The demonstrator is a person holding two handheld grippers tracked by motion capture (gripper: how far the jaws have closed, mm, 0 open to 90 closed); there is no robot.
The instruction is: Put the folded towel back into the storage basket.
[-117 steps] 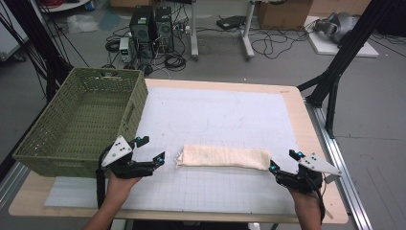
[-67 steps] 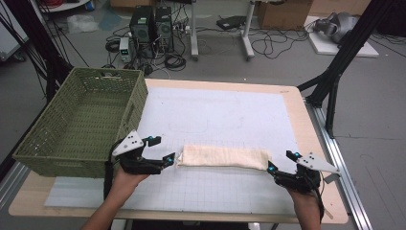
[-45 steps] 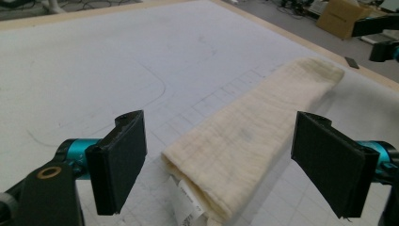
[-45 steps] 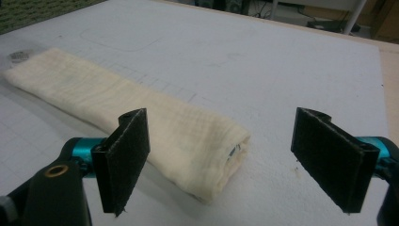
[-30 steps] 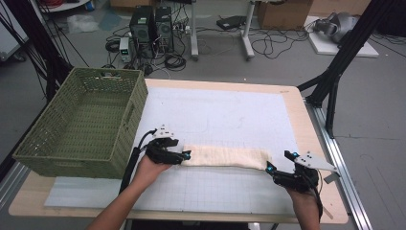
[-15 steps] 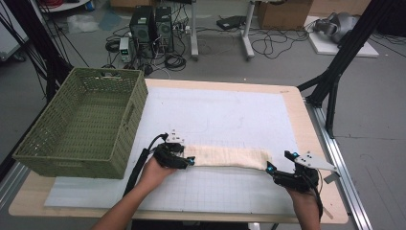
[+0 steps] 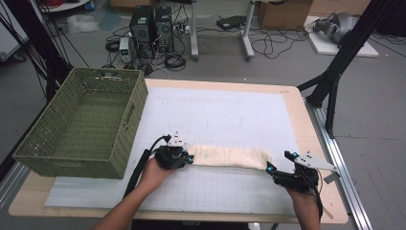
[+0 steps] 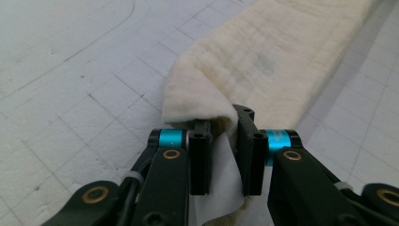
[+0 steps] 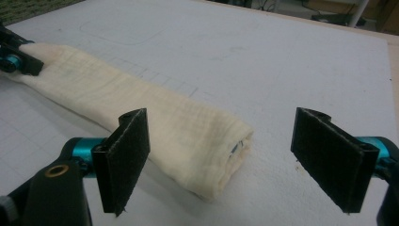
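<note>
The rolled cloth [image 7: 229, 157] lies across the near part of the table [image 7: 297, 120], and my left gripper [image 8: 225, 136] has just been closing and now pinches a fold at its left end. My right gripper [image 9: 242, 155] sits wide apart at the other end, not touching it. If I lift with one end only, I figure the roll sags and unrolls, or that thin fold slips out.

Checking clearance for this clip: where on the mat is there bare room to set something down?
The mat is bare between the folded cloth and the table's far edge, right of the green basket. The near strip is crowded: left gripper pinching the cloth, right gripper open at its other end.
</note>
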